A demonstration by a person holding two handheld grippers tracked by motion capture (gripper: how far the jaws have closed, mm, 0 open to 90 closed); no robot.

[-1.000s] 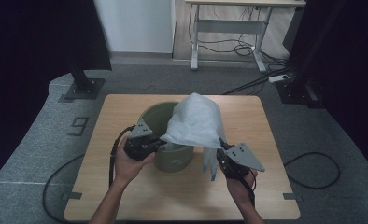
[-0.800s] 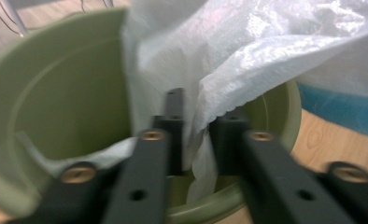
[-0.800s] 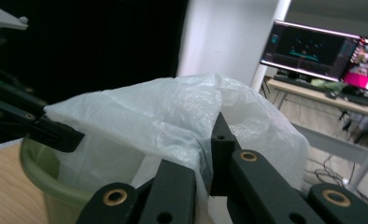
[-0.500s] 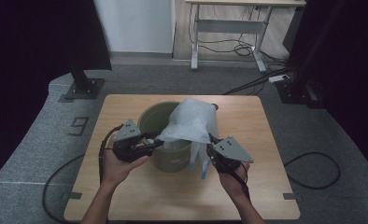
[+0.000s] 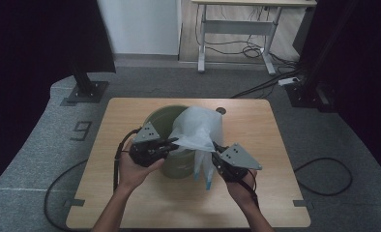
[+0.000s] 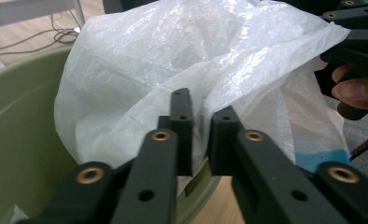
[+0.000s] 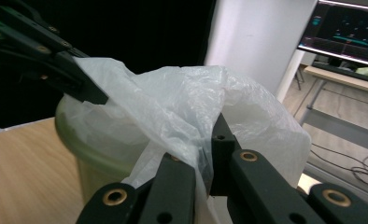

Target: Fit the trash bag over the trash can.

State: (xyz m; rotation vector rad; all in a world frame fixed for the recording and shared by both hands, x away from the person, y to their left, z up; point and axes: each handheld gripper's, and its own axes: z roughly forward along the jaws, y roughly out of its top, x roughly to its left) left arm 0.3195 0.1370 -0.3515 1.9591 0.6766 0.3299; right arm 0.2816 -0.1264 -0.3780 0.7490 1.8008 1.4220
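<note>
The white plastic bag drapes over the rim of the green bin on the wooden table; the left gripper has just been closing its jaws, which now seem to pinch a fold of the bag, though the film hides the contact. The right gripper is clamped on the bag's edge beside the bin; a blue strip shows low on the bag.

Crumpled white plastic bag draped over green bin, apparently half inside.
</note>
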